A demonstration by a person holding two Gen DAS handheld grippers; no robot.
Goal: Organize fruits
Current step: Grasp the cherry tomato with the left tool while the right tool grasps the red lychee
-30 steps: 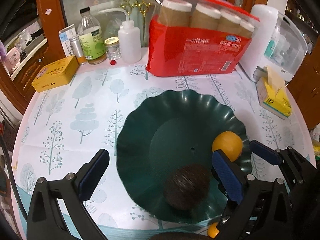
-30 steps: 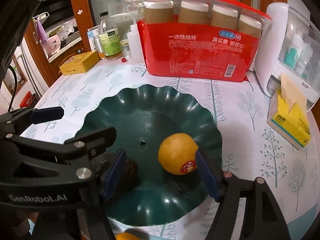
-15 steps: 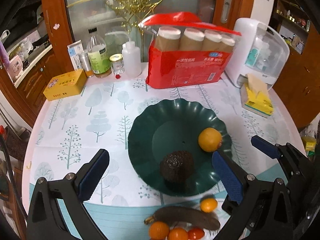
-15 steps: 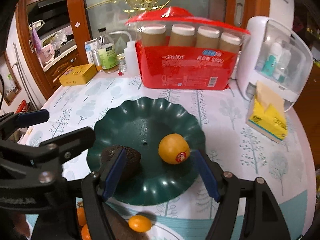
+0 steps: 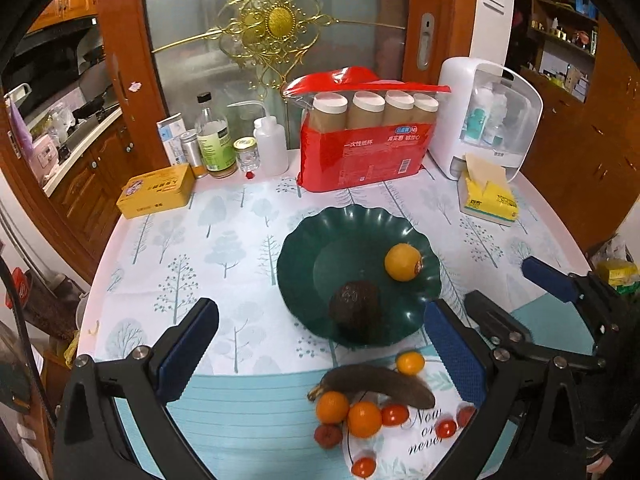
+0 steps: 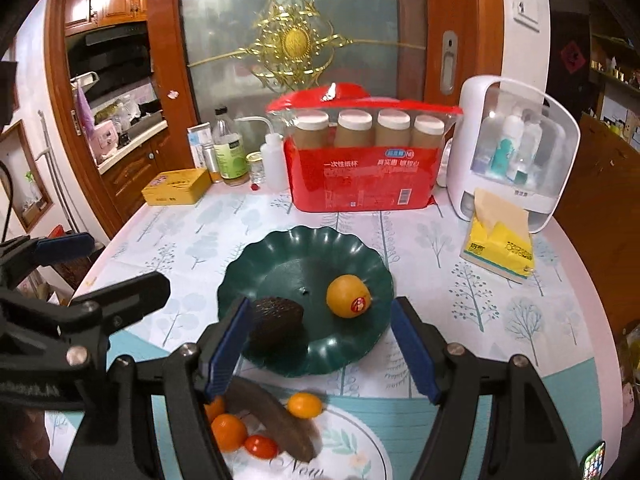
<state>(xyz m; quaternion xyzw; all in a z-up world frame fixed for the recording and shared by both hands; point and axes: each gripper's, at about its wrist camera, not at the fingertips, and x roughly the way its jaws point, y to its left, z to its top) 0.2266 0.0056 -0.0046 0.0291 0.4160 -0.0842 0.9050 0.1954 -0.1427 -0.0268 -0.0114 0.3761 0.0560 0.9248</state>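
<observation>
Two grippers up above the table, both empty. Left gripper (image 5: 320, 354) spread wide, nothing between the blue pads. Right gripper (image 6: 320, 346) also parted, roughly two-thirds of full spread, gripping nothing.

Green scalloped plate (image 5: 298, 256) at table centre, already holding an orange (image 5: 403, 262) on its right side and a dark avocado (image 5: 355, 310) at the near rim. Loose pile on the near mat, just short of the plate: blackened banana (image 5: 380, 384) lying across, small mandarin (image 5: 409, 362) at its far side, two more oranges (image 5: 348, 412) at its near side, several cherry tomatoes (image 5: 394, 415) scattered around them.

Step in hand, by judgement: picking the next fruit from the pile. Best taken one piece at a time, starting with the lone mandarin nearest the plate — clear of the banana, easy to straddle. Come down steeply, pads either side of the widest part, close gently; round fruit likely to roll or squirt out if pinched off-centre. Banana looks soft and overripe; grip mid-length, lightly. Tomatoes last, minimal squeeze.

Pile sits below and slightly right of the left gripper's span; in the right wrist view, under and just inside the left pad (image 6: 228, 344), partly hidden by it.
</observation>
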